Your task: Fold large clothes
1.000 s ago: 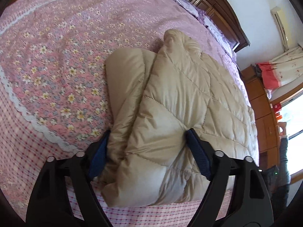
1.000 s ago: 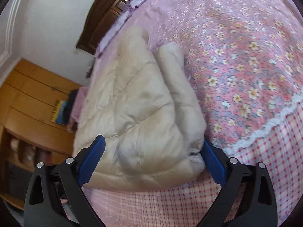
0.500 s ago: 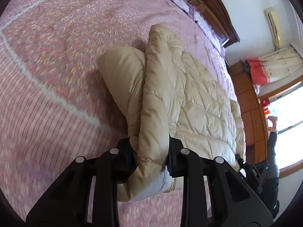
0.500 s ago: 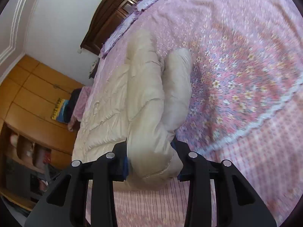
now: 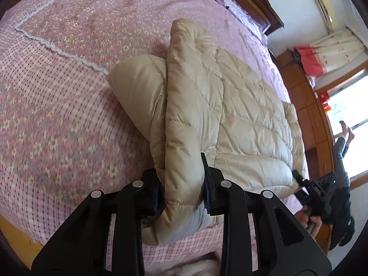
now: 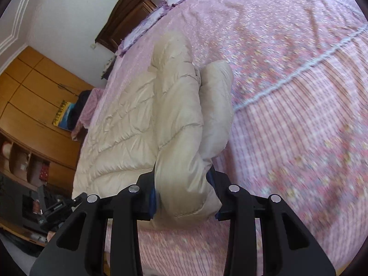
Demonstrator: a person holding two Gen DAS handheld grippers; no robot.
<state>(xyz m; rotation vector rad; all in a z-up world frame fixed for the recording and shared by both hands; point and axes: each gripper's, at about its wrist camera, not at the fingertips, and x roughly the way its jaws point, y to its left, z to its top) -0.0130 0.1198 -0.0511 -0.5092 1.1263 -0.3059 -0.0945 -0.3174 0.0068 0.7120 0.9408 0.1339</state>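
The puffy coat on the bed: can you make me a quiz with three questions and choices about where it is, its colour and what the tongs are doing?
1. Where does the coat lie?
A. on the floor
B. on the bed
C. on a chair

2. What colour is the coat?
A. beige
B. green
C. black

3. What are the left tongs and right tongs doing?
A. both hang open over the coat
B. only one grips it
C. each pinches an end of the coat

Answers:
1 B, the coat lies on the pink flowered cover.
2 A, its quilted cloth is pale beige in both views.
3 C, in each wrist view padded cloth is squeezed between the blue pads, though the left tongs are easing open a little.
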